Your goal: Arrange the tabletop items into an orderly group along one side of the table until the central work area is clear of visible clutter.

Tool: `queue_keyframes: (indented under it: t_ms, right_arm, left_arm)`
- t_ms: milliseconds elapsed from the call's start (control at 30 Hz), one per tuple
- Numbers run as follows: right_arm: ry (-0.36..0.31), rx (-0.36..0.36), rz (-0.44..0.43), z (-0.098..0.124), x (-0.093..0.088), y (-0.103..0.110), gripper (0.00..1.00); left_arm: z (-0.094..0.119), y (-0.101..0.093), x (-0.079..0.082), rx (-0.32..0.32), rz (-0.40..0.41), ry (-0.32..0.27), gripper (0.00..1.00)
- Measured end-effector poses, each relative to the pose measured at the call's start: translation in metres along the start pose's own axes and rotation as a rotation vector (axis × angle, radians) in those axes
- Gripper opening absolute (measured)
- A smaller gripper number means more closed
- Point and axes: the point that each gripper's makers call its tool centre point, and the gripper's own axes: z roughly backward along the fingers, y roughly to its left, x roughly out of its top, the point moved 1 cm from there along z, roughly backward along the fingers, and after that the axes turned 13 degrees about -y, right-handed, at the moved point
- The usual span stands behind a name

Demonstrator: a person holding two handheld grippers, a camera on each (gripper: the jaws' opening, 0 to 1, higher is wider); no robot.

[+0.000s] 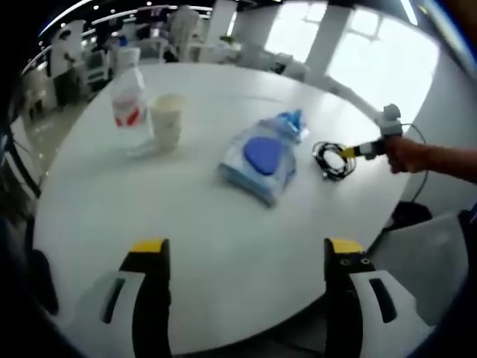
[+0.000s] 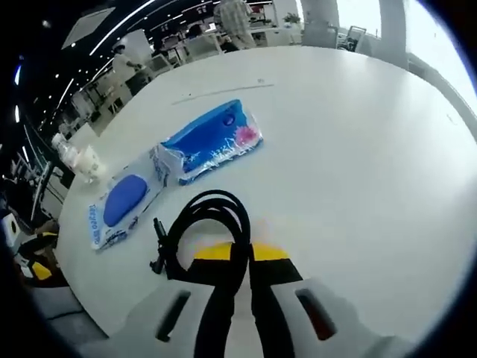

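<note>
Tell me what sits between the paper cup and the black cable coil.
In the left gripper view, the blue wipes packs lie between the paper cup and the cable coil.

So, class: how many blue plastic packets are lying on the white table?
2. One packet with the dark blue oval lies nearer the cup; the other blue packet lies beside it, overlapping its end. Nothing seems hidden.

A round white desk (image 1: 201, 246) stands in a large open-plan office. Tall bright windows (image 1: 373, 60) between white columns (image 1: 324, 33) wash out one side of the room, while long ceiling strip lights (image 2: 141, 22) run above distant workstations and white chairs (image 1: 97, 71) in the darker far area.
</note>
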Motion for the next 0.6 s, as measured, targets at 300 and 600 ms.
queue_keyframes:
  t_ms: [300,600]
  right_arm:
    - [0.077,-0.007,0.083,-0.001,-0.020,-0.002,0.08]
    - [0.086,-0.022,0.081,0.004,-0.019,-0.007,0.24]
  left_arm:
    - [0.000,0.001,-0.001,0.004,0.005,0.007,0.82]
    - [-0.001,0.000,-0.005,0.002,0.000,0.022,0.82]
